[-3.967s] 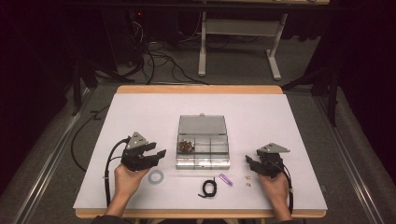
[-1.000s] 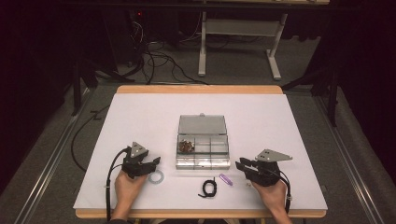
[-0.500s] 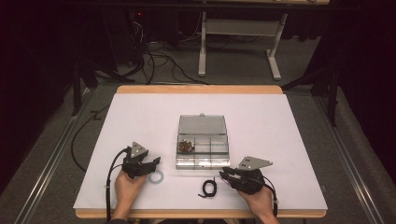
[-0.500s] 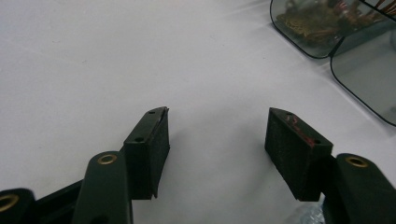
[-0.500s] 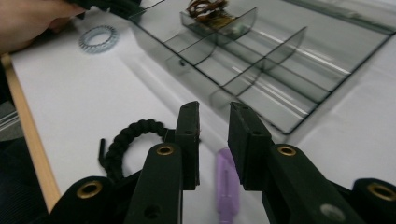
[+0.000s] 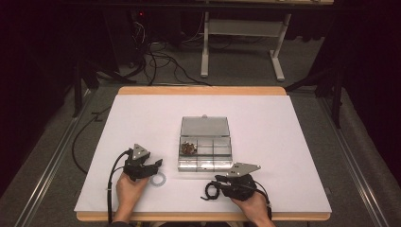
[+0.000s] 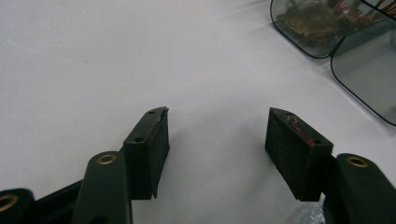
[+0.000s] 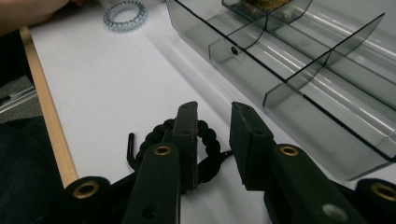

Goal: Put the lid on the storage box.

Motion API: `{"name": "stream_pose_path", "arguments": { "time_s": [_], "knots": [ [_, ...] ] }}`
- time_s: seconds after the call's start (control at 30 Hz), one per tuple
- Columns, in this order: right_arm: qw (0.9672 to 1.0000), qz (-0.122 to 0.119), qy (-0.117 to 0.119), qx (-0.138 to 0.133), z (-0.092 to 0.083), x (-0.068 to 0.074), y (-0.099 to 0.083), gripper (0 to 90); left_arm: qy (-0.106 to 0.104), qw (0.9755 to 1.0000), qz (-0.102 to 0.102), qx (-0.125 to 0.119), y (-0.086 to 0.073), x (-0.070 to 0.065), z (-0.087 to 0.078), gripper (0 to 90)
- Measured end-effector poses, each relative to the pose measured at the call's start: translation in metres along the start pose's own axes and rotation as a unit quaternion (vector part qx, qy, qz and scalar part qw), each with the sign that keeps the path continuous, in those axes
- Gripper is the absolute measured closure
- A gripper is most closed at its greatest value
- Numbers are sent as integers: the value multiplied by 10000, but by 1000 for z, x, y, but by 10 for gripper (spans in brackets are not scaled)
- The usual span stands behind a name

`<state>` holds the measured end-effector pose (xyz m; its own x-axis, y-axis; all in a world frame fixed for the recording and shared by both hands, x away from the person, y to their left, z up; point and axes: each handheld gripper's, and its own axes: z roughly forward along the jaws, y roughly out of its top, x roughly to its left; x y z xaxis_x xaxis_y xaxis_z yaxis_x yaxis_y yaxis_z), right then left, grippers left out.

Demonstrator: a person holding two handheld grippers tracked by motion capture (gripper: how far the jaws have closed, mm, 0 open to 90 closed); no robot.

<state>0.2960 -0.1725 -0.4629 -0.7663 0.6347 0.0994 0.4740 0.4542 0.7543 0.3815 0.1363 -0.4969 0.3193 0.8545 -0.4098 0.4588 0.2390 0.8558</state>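
A black braided bracelet [image 6: 209, 191] lies on the white table near the front edge. My right gripper [image 6: 218, 182] hovers low over it, pointing left. In the right gripper view the bracelet [image 8: 208, 135] runs under the left jaw and partly into the narrow gap between the jaws. The jaws have just been opening a little, and the pads do not press on it. My left gripper [image 6: 158, 163] rests at the front left, wide open over bare table [image 7: 215, 140]. A clear coil ring [image 6: 157, 179] lies just beside it.
A clear compartment box [image 6: 204, 158] stands open in the middle, its lid laid back, with brownish items [image 6: 189, 148] in the left compartment. Its front wall [image 8: 299, 116] is close to my right gripper. The wooden table edge [image 8: 46, 121] runs near.
My right gripper has moved left along the front of the table and a little down, from right of the box to over the black bracelet. The left gripper has kept still.
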Motion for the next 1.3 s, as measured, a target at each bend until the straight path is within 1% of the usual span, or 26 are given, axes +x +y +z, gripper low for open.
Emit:
{"name": "stream_pose_path", "arguments": {
  "time_s": [0.13, 0.23, 0.3, 0.33, 0.5, 0.93, 1.03, 1.3],
  "knots": [
    [9999, 99, 21, 89, 4, -2, -4, 731, 5, 10000, 3, -1, 0, 0, 0, 396],
    [9998, 64, 13, 185, 6, -4, -6, 735, 7, 10000, 0, -5, 0, 0, 0, 395],
    [9997, 104, 17, 212, 7, -4, -7, 744, 9, 10000, 3, -4, 0, 0, 0, 394],
    [9998, 53, 17, 212, 8, -4, -7, 752, 9, 10000, 3, -4, 0, 0, 0, 394],
    [9996, -36, -3, 272, 8, -2, -7, 796, 15, 10000, 1, -7, 0, 0, 0, 391],
    [9997, -190, -96, 156, 9, 1, -9, 854, 25, 10000, -4, -16, 0, 0, 0, 382],
    [9997, -156, -90, 134, 7, 1, -9, 862, 28, 10000, -8, -15, 0, 0, 0, 378],
    [9995, -252, -153, 68, 2, 2, -5, 869, 30, 10000, -7, -14, 0, 0, 0, 376]
  ]
}}
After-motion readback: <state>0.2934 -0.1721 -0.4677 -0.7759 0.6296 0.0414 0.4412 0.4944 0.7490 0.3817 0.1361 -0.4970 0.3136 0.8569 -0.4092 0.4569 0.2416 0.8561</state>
